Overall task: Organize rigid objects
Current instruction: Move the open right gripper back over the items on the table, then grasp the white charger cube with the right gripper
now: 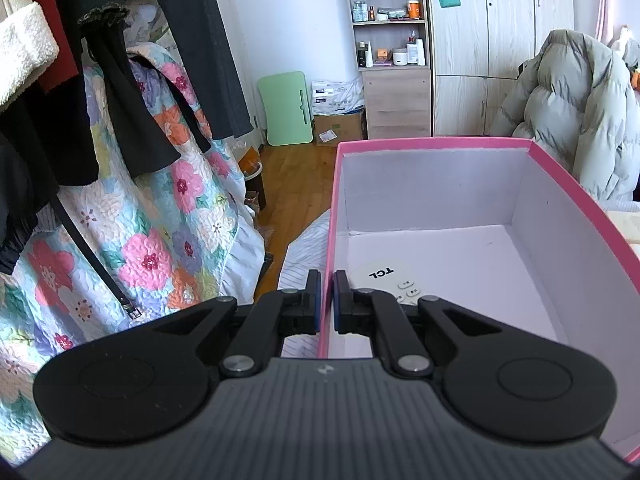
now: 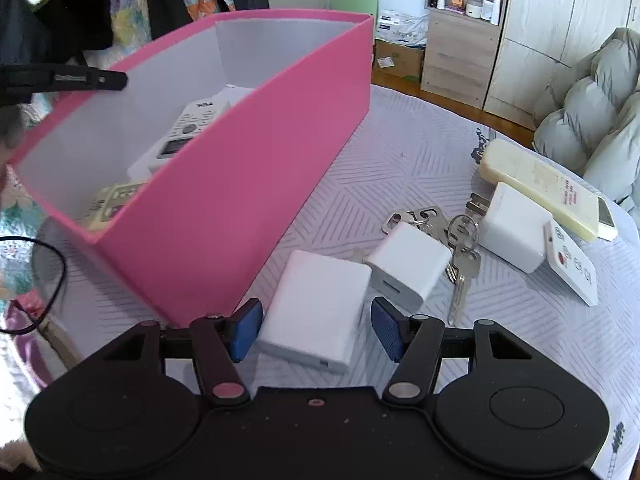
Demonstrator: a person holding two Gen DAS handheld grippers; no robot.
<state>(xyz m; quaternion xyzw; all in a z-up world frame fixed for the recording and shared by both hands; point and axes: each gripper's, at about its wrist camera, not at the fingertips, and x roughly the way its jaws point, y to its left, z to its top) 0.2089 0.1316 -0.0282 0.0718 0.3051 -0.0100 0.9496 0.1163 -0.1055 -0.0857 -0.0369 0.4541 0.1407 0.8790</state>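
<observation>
**Right gripper straddling power bank; left clamped on box wall**

The pink box (image 2: 256, 184) stood on the quilted bedspread (image 2: 420, 152), its white interior holding a white TCL remote (image 1: 384, 276) and, at the near end in the right wrist view, a cream remote (image 2: 114, 200). The left gripper (image 1: 327, 300) was closed on the box's left wall — one blue pad outside the pink wall, the other inside.

Just beside the box lay a flat white power bank (image 2: 320, 308). The right gripper (image 2: 316, 328) hovered over it with its jaws standing wide, a blue pad (image 2: 246, 330) on either side of the bank's near end; contact with the pads could not be confirmed.

Beyond the bank, touching it, sat a small white charger (image 2: 408, 264) beside a bunch of keys (image 2: 460, 256). Further right: a larger white plug adapter (image 2: 514, 228), a small white remote (image 2: 572, 268) leaning against it, and a long cream remote (image 2: 544, 188) behind — all on the bedspread, outside the box.
</observation>
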